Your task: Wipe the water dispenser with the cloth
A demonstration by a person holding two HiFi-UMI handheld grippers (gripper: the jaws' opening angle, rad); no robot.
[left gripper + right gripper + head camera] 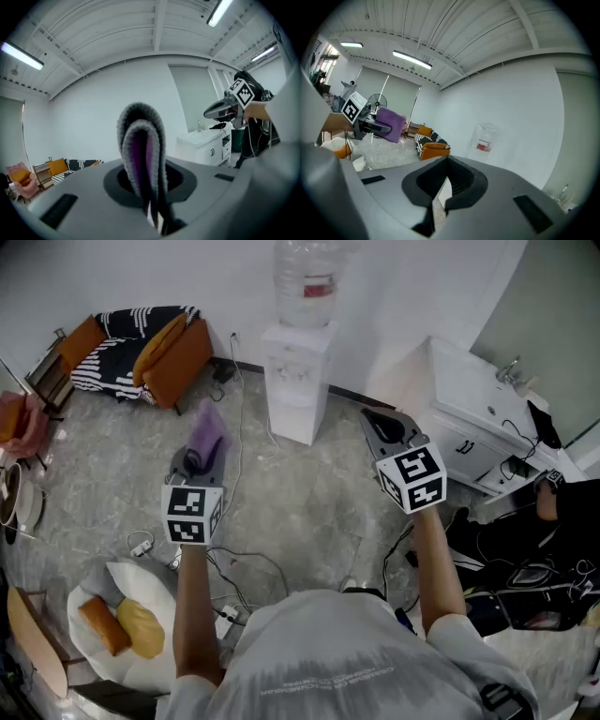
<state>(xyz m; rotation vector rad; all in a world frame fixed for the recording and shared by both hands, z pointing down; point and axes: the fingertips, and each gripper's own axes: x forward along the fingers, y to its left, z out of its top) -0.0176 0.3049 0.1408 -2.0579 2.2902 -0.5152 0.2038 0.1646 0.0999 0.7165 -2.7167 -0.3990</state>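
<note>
The white water dispenser (298, 381) stands against the far wall with a clear bottle (305, 282) on top. In the right gripper view the bottle (483, 140) shows above the jaws. My left gripper (197, 463) is shut on a folded purple cloth (208, 435), held up in front of the dispenser and to its left. In the left gripper view the cloth (140, 150) sticks up from between the jaws, grey-edged with a purple inside. My right gripper (382, 426) hovers right of the dispenser with its jaws shut and nothing in them. The right gripper view shows the left gripper (370, 123) and cloth (390, 123).
An orange sofa (141, 348) with a striped blanket stands at the back left. A white sink cabinet (478, 409) is at the right. Cables (234, 568) lie on the floor by my feet. A white beanbag (122, 615) with orange cushions is lower left, dark bags (525, 559) lower right.
</note>
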